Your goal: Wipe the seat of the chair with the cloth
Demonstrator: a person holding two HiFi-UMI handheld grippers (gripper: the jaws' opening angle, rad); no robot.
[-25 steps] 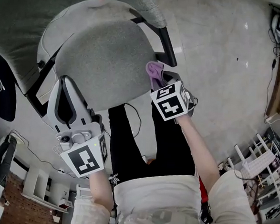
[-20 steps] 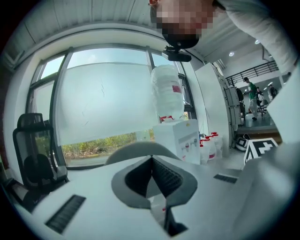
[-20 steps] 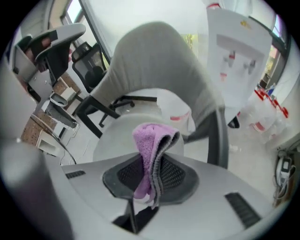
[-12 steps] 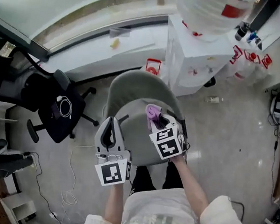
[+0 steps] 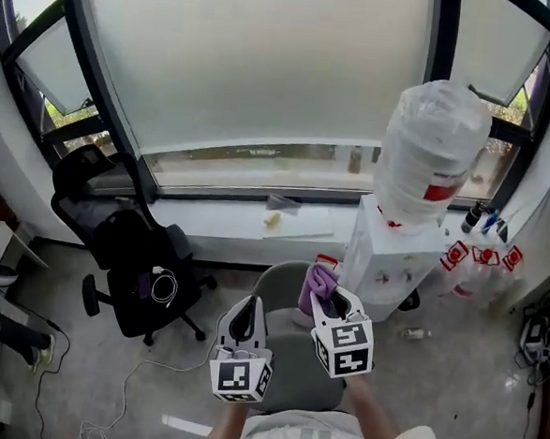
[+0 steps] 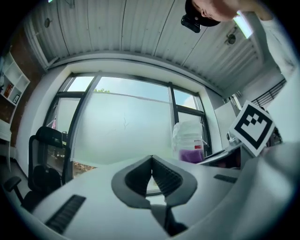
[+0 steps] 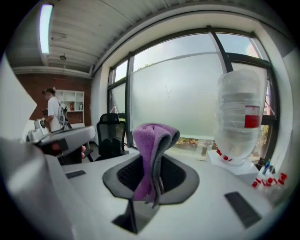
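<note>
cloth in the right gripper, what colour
The folded fabric cloth is purple with a grey side; right gripper view shows it best.

Open air lies ahead of the jaws of the left gripper (image 5: 247, 306) and the right gripper (image 5: 330, 304), above a grey rounded chair seat (image 5: 288, 365). A white water dispenser with a large clear bottle (image 5: 419, 177) stands near, ahead and right of the right jaws. A black office chair (image 5: 127, 250) sits well left of the left jaws.

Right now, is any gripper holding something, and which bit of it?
The right gripper is shut on the purple cloth, pinching its bunched folds; a loop sticks out. The left gripper is shut, empty.
</note>
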